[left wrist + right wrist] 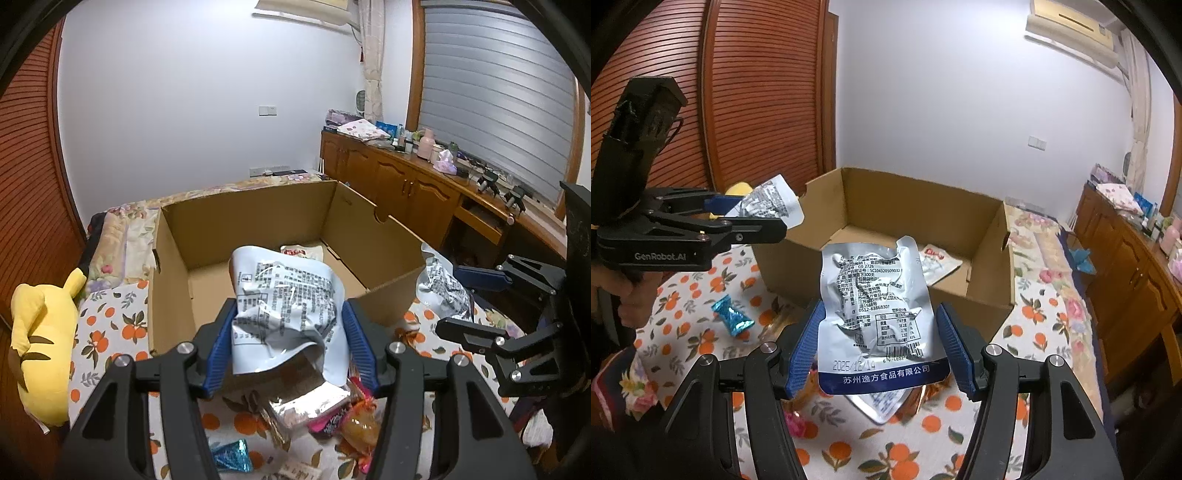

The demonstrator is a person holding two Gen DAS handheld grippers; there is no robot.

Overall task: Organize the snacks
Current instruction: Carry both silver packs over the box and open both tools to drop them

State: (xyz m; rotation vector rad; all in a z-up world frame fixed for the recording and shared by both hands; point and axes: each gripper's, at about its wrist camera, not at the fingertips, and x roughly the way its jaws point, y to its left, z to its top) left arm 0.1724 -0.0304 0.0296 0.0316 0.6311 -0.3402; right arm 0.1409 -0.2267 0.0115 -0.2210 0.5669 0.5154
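- The left gripper was clamped on a crumpled silver foil snack pouch, its blue pads pressing the pouch's two side edges at a middling spread.
- The right gripper likewise gripped a second silver pouch by its edges, printed back facing the camera.
- Both pouches hung clear of the orange-print bedspread, just short of the near wall of the cardboard box, which lay at 12 o'clock from each gripper.
- Judgement: the step in hand was carrying both pouches to the box. It would be done well by lifting each pouch over the near wall before releasing, keeping the two grippers apart, and dropping onto bare floor beside the white packet already inside.
- Count: two silver pouches held; one white packet in the box.
- Count: one blue foil candy at 9 o'clock from the right gripper; a loose heap of mixed wrappers under the left gripper, number not determinable.
- One yellow plush toy lay at 9 o'clock.
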